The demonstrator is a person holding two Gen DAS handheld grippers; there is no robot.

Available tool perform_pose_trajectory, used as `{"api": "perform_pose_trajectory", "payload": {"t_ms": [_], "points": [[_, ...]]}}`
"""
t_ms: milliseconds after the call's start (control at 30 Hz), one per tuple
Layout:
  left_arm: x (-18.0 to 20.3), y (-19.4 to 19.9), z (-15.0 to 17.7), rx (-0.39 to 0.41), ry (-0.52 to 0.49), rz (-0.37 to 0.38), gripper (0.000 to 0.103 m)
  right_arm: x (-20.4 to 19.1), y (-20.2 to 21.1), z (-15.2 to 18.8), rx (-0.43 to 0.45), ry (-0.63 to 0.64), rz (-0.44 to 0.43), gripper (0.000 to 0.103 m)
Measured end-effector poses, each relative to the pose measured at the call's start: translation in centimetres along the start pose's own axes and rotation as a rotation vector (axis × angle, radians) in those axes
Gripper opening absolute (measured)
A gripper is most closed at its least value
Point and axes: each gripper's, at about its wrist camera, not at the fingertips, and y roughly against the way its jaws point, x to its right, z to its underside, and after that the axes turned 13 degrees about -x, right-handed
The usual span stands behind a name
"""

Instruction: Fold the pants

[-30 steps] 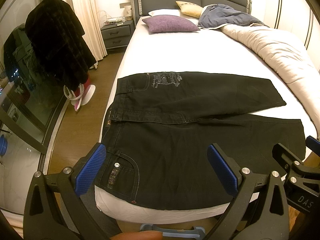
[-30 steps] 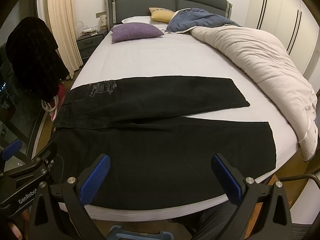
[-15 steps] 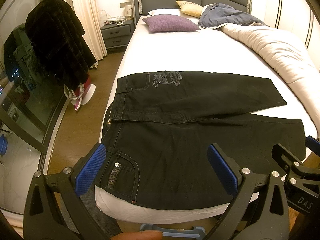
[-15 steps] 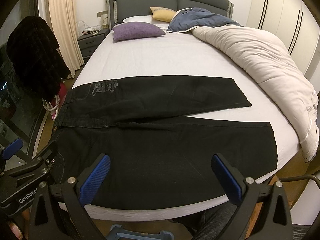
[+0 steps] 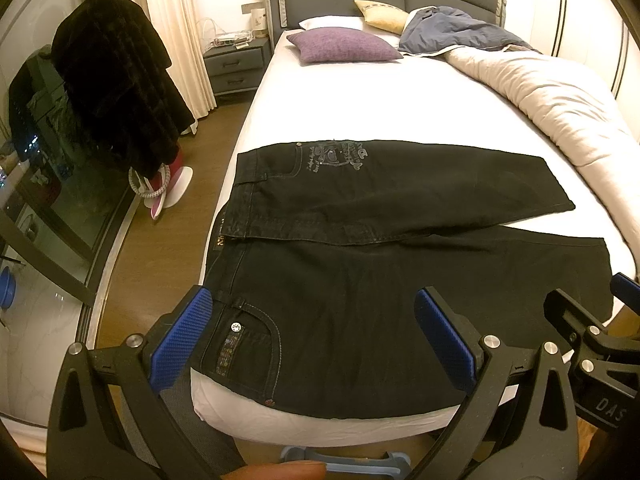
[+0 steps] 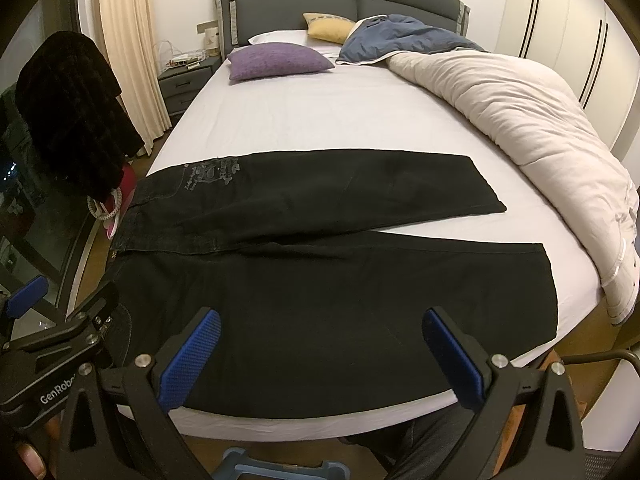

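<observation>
Nearest the cameras, the left gripper (image 5: 316, 338) and right gripper (image 6: 320, 356) hang side by side with jaws spread wide, gripping nothing. Beyond them, black pants (image 6: 320, 280) lie flat across the bed (image 6: 320, 120), legs splayed apart; a purple pillow (image 6: 280, 60) rests farther back.

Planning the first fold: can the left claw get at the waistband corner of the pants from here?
Probably yes. The left claw is open and hovers over the pocket end of the pants, which lie flat on the bed. Nothing lies between its fingers and the waistband.
</observation>
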Motion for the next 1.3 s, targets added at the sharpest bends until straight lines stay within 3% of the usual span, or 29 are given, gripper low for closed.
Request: {"api": "perform_pose_trajectory", "payload": {"t_ms": [767, 1300], "points": [[-1.3, -1.0, 1.2, -0.006, 0.004, 0.001, 0.103, 0.3, 0.1, 0.0, -0.005, 0.012, -0.034, 0.103], [-0.8, -1.5, 0.3, -0.035, 0.008, -0.007, 0.103, 0.4, -0.4, -0.2, -0.015, 0.021, -0.057, 0.103]]}}
